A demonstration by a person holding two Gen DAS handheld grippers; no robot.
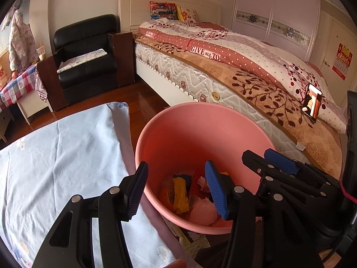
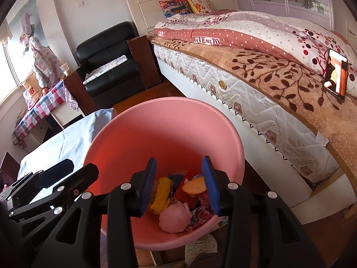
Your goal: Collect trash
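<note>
A pink bin (image 1: 189,129) stands on the wooden floor between the bed and a cloth-covered surface; it also shows in the right wrist view (image 2: 160,120). Inside lies mixed trash (image 1: 185,192): yellow and orange wrappers, a red piece, a pink crumpled wad (image 2: 175,217) and a yellowish bread-like piece (image 2: 194,186). My left gripper (image 1: 176,192) is open and empty over the bin's near left rim. My right gripper (image 2: 179,187) is open and empty above the bin's inside. The right gripper also shows in the left wrist view (image 1: 274,158).
A light blue cloth-covered surface (image 1: 55,167) lies left of the bin. A bed (image 1: 245,67) with a quilt runs along the right, with a phone (image 1: 312,103) propped on it. A black armchair (image 1: 87,55) and a checked-cloth table (image 1: 17,84) stand at the back left.
</note>
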